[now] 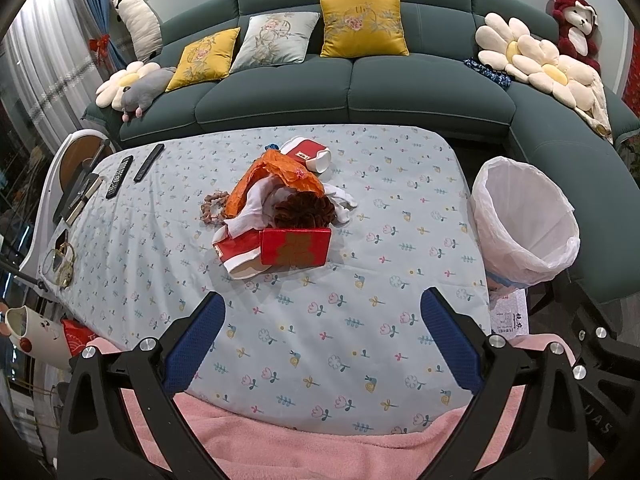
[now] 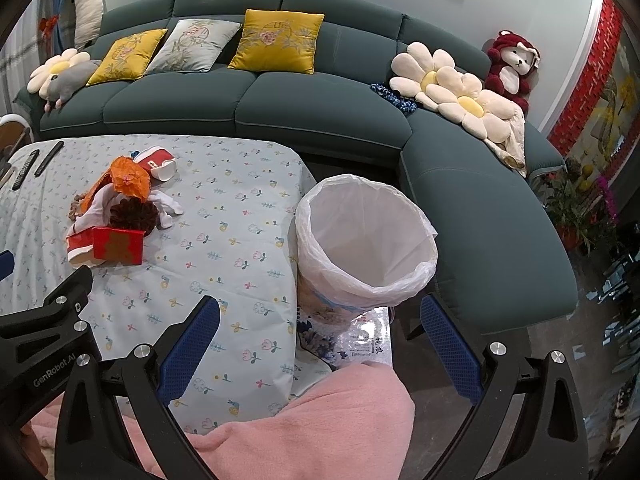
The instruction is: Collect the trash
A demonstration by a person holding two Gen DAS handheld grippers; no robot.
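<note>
Behind everything, a long teal sofa (image 1: 352, 92) with yellow and grey cushions and plush toys. In front of it, a bench (image 1: 360, 320) under a pale floral cloth, with a pink towel (image 1: 320, 452) over its near edge. At the bench's right edge, just beside it, a bin (image 2: 372, 248) lined with a white bag, tilted with its mouth toward the cameras; nothing visible inside. Near the bench's middle, a trash pile (image 1: 280, 208): orange crumpled wrapping, white cloth, a dark brown frilly piece, a red box with gold print at the front, red-and-white paper cups on their sides. Two remotes (image 1: 132, 168) at the far left corner. Left gripper (image 1: 322, 336) wide open, holding nothing, hovering above bare cloth on the near side of the pile, well apart from it. Right gripper (image 2: 320, 344) likewise wide open and empty, over the bench's right edge, the bin just ahead between its blue pads (image 2: 192, 344).
</note>
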